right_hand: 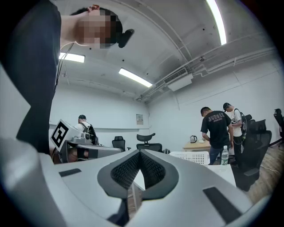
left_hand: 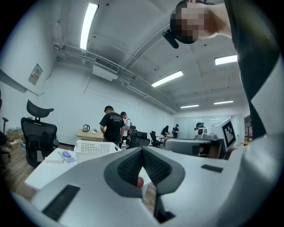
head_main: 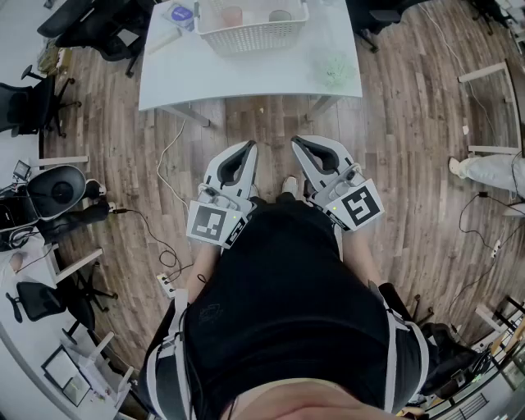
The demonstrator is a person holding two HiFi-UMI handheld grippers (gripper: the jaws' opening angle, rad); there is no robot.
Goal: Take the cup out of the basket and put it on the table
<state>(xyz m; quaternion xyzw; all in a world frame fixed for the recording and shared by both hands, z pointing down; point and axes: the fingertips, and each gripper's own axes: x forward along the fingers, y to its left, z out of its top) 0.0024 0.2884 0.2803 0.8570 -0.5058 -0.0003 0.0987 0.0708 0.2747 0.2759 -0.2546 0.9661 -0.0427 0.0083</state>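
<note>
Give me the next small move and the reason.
Probably step forward, carrying the right hand-held gripper toward the basket: it and the left hand-held gripper are shut, empty and short of the table, while the cup sits in the basket.

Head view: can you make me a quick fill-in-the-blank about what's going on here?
The white basket stands on the ___.
The pinkish cup sits ___ the basket.
The left claw and the right claw are both ___, holding nothing.
Missing words: table; inside; shut.
</note>
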